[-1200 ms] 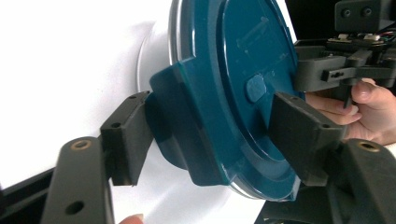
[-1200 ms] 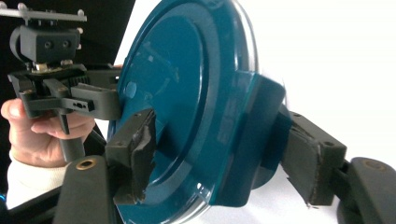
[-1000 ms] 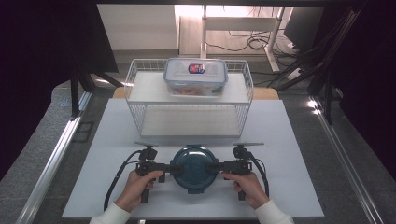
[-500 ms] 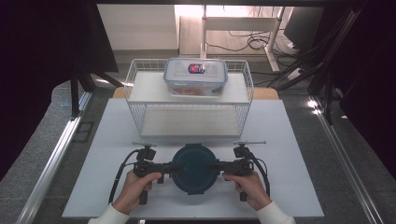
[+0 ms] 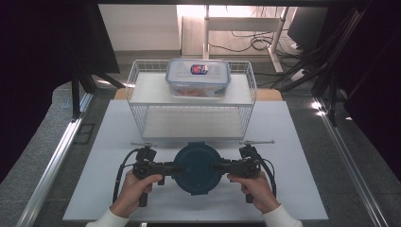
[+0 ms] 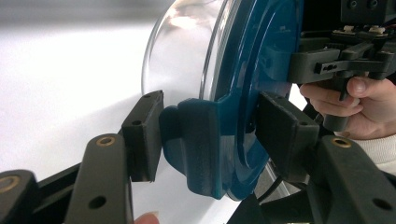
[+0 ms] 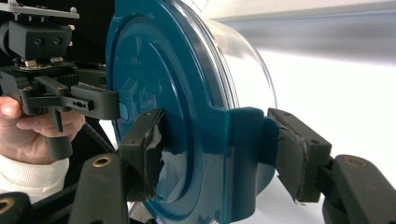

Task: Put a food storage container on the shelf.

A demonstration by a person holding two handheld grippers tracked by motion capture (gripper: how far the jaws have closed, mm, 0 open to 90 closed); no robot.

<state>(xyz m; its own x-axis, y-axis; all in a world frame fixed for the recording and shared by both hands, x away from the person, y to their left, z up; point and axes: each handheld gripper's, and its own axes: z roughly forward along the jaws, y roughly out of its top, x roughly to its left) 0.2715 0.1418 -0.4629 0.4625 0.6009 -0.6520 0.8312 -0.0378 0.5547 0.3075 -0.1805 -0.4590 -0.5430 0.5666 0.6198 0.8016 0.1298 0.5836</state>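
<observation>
Seen from above as a round teal-lidded container (image 5: 197, 168); from the gripper views, clear-bowled. Clamped on its lid tabs by left gripper (image 6: 205, 140) and right gripper (image 7: 219, 154), left jaws just tightened.

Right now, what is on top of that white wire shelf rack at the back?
On the white wire shelf rack sits a clear rectangular plastic box with a snap-on lid and a red-and-blue label. Something orange shows through its wall; the lid and glare hide what it is.

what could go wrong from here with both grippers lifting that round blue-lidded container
The left gripper and right gripper each pinch only a lid latch tab of the round container, not the clear bowl; a tab could unclip and drop it. Uneven hands could tilt it. Ahead, the wire rack stands close enough to be bumped.
</observation>
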